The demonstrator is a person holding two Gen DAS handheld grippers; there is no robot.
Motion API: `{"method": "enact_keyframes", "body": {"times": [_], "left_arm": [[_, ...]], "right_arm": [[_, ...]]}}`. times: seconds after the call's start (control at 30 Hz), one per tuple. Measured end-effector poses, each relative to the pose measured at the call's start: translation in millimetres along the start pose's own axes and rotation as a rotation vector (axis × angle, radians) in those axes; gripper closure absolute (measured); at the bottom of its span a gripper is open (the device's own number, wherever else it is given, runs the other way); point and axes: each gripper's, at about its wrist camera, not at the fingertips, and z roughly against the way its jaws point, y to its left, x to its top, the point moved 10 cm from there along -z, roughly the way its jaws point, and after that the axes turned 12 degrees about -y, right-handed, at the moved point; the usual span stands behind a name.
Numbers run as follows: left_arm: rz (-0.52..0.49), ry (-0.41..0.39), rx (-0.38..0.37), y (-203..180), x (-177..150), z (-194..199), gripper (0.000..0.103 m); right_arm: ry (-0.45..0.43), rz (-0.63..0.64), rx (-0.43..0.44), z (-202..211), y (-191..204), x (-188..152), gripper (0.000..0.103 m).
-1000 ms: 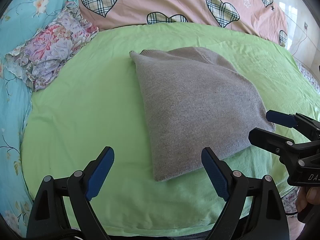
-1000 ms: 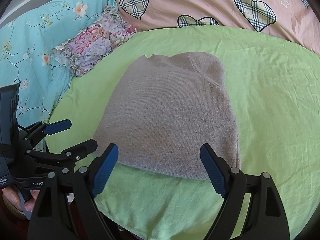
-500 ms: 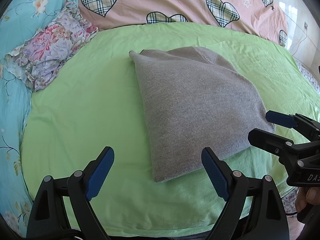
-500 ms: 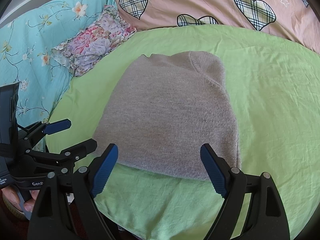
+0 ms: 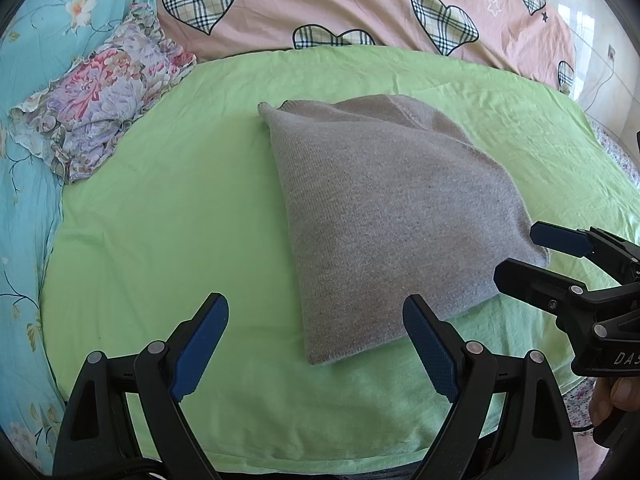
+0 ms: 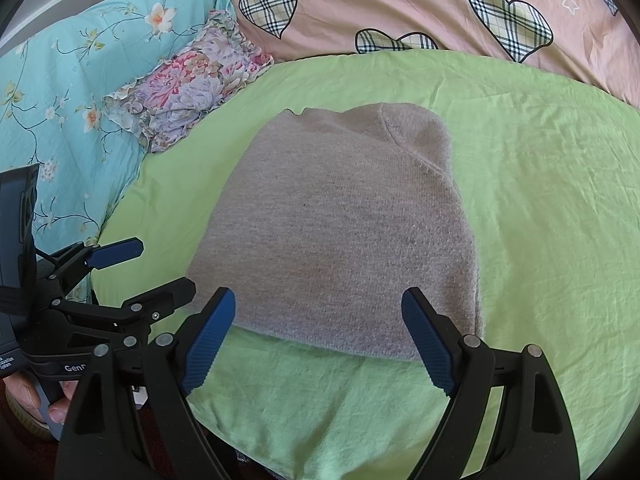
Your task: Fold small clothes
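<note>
A grey knit garment (image 5: 384, 216) lies folded into a compact block on a light green sheet (image 5: 168, 216); the right wrist view shows the same grey garment (image 6: 340, 232) from its near edge. My left gripper (image 5: 316, 312) hovers open just short of the garment's near left corner, nothing between its blue pads. The right gripper (image 6: 318, 306) is open too, over the near hem, its pads apart from the cloth. Each gripper shows in the other's view: the right gripper (image 5: 524, 252) by the garment's right corner, the left gripper (image 6: 160, 268) at its left.
A frilled floral cloth (image 5: 96, 104) lies bunched at the far left on a turquoise flowered quilt (image 5: 24, 184). A pink duvet with plaid hearts (image 5: 360, 4) runs along the back. The green sheet's front edge (image 6: 248, 436) drops off near me. A hand (image 5: 616, 396) holds the right tool.
</note>
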Motion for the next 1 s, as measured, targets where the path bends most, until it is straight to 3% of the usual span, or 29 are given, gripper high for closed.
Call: {"method": "enact_keyframes", "body": {"times": [1.0], "left_arm": [[-0.004, -0.009, -0.009, -4.6, 5.1, 1.4, 0.013]], "right_arm": [[-0.006, 0.005, 0.003, -1.3, 1.8, 4.6, 0.016]]}}
